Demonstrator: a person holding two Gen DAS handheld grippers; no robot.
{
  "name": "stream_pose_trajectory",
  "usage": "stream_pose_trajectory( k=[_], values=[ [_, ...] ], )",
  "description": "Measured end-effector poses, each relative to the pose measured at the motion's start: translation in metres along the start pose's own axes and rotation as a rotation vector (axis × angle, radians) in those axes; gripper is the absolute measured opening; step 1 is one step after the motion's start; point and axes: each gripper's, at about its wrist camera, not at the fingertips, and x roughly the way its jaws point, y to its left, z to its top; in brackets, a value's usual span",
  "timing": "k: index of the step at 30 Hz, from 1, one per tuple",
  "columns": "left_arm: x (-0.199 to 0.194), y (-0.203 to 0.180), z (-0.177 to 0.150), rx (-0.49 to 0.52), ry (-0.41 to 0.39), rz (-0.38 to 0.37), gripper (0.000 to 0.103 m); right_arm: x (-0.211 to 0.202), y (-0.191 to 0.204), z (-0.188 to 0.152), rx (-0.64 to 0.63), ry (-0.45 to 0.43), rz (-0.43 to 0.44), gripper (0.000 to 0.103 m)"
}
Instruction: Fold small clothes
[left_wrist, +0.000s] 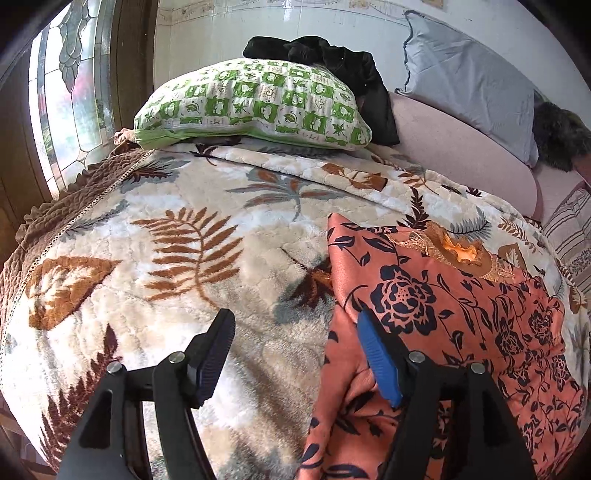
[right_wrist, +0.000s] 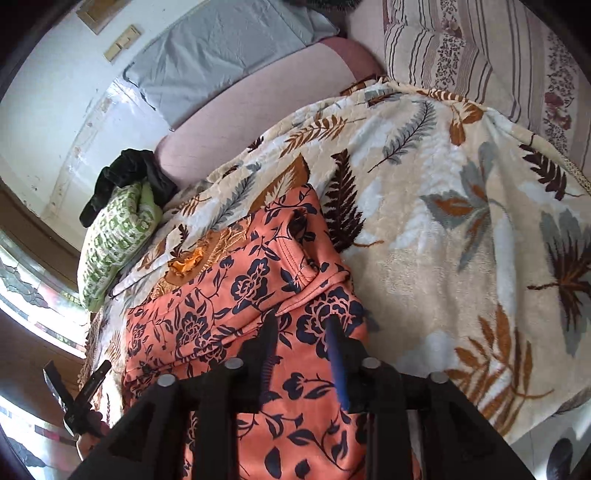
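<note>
An orange garment with a dark blue flower print (left_wrist: 461, 314) lies on the leaf-patterned blanket (left_wrist: 177, 236), with a sleeve folded over its body. My left gripper (left_wrist: 295, 328) is open just above the blanket, straddling the garment's left edge. In the right wrist view the garment (right_wrist: 229, 280) lies spread below my right gripper (right_wrist: 301, 325), which is open above the garment's near right part, with nothing between the jaws. The left gripper (right_wrist: 77, 373) shows at the lower left of that view.
A green and white pillow (left_wrist: 255, 107) lies at the far end of the bed with a black garment (left_wrist: 343, 62) behind it. A grey pillow (left_wrist: 469, 81) and a pink bolster (left_wrist: 454, 147) lie far right. A striped pillow (right_wrist: 480, 51) lies beyond the blanket. A stained-glass window (left_wrist: 74, 92) stands left.
</note>
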Motion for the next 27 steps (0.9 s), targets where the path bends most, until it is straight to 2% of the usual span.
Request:
stream_pose_trajectory(
  k=[1,2,4,6,11,15,16,17,19,24,25,27],
  values=[
    [-0.009,0.006,-0.003,-0.007,-0.010,0.004,0.074,-0.009,-0.003,-0.006,-0.005,-0.018,0.007,0.079],
    [-0.018,0.012,-0.006,-0.018,-0.026,0.009,0.076,-0.018,-0.005,-0.013,-0.007,-0.051,0.020,0.085],
    [-0.036,0.020,-0.017,-0.032,-0.049,0.014,0.079,-0.030,-0.010,-0.026,-0.015,-0.083,0.055,0.085],
    [-0.048,0.026,-0.031,-0.053,-0.025,0.016,0.080,-0.031,-0.014,-0.036,-0.009,-0.053,0.079,0.085],
    [-0.072,0.028,-0.073,-0.134,0.115,-0.075,0.080,-0.031,-0.030,-0.047,0.009,0.033,0.097,0.085],
    [-0.083,0.018,-0.110,-0.098,0.228,-0.088,0.080,-0.036,-0.043,-0.051,-0.002,0.070,0.085,0.084],
    [-0.084,0.016,-0.118,-0.091,0.260,-0.103,0.075,-0.037,-0.048,-0.052,0.002,0.084,0.083,0.084],
    [-0.086,0.016,-0.127,-0.085,0.284,-0.113,0.059,-0.038,-0.053,-0.055,0.007,0.092,0.081,0.084],
    [-0.088,0.014,-0.142,-0.060,0.329,-0.093,0.043,-0.039,-0.064,-0.061,0.020,0.110,0.085,0.083],
    [-0.086,0.024,-0.167,-0.114,0.426,-0.073,0.043,-0.035,-0.085,-0.081,0.055,0.153,0.095,0.079],
    [-0.084,0.025,-0.169,-0.122,0.436,-0.059,0.045,-0.033,-0.087,-0.084,0.061,0.164,0.090,0.074],
    [-0.080,0.026,-0.173,-0.149,0.467,-0.098,0.046,-0.030,-0.088,-0.085,0.066,0.184,0.091,0.070]
  ],
)
